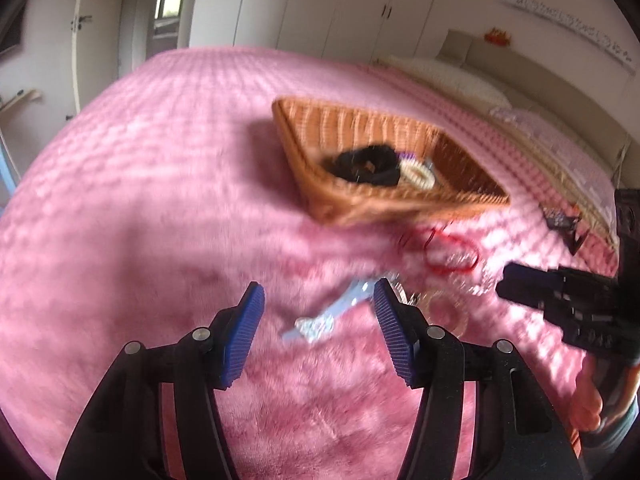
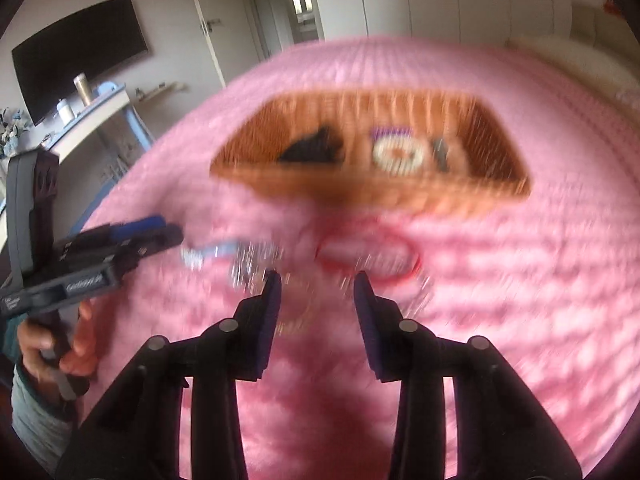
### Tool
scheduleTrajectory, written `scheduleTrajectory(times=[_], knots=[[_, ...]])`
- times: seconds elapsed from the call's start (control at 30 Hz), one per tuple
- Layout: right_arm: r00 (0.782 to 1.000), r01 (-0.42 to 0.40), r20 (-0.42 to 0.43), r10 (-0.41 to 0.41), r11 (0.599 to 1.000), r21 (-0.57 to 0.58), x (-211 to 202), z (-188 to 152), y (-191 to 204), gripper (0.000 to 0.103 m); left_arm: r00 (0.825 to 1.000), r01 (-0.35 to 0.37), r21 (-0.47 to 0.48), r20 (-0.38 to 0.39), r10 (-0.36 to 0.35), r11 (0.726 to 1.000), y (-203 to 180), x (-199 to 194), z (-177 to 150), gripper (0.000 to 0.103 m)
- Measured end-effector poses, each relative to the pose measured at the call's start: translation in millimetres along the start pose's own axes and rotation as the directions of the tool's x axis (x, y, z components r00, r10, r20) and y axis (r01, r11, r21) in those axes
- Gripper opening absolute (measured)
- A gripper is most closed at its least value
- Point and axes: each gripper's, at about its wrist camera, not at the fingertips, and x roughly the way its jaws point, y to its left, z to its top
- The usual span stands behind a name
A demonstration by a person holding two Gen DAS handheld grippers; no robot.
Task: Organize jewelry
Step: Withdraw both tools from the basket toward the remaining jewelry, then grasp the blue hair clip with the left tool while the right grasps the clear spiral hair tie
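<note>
Left claw released, empty, w/ blue hair clip below; right claw released, empty; wicker basket on pink bed.

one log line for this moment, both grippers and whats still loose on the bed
left gripper: open, empty | right gripper: open, empty | loose: blue clip, red bracelet | basket: partly filled

A shallow rectangular woven wicker basket sat on the pink plush bedspread. Inside lay a black fabric scrunchie, and beside it a cream beaded bracelet coiled flat. On the bedspread just in front of the basket lay a thin red cord loop, a pale blue hair clip and some blurred, glittery silver pieces.
</note>
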Motion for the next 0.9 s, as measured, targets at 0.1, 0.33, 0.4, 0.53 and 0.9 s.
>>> scheduleTrajectory(times=[0.1, 0.33, 0.4, 0.53, 0.9], knots=[[0.999, -0.014, -0.048, 0.015, 1.0, 0.026, 13, -8, 1, 0.029, 0.999, 0.014, 0.001, -0.034, -0.014, 1.0, 0, 7, -8, 0.052], [0.996, -0.039, -0.078, 0.044, 0.997, 0.067, 30, -10, 0, 0.026, 0.994, 0.055, 0.073, -0.101, -0.047, 0.996, -21, 7, -24, 0.035], [0.996, -0.047, -0.074, 0.053, 0.996, 0.074, 30, -11, -1, 0.026, 0.993, 0.057, 0.089, -0.111, -0.047, 0.994, -27, 5, -28, 0.035], [0.996, -0.055, -0.065, 0.061, 0.995, 0.089, 29, -11, -6, 0.026, 0.997, 0.003, 0.102, -0.077, 0.005, 0.995, -30, 0, -25, 0.035], [0.997, 0.055, -0.06, -0.055, 0.998, 0.007, 47, -1, 13, 0.026, 0.986, -0.076, 0.226, -0.128, 0.107, 0.971, -31, 38, -7, 0.036]])
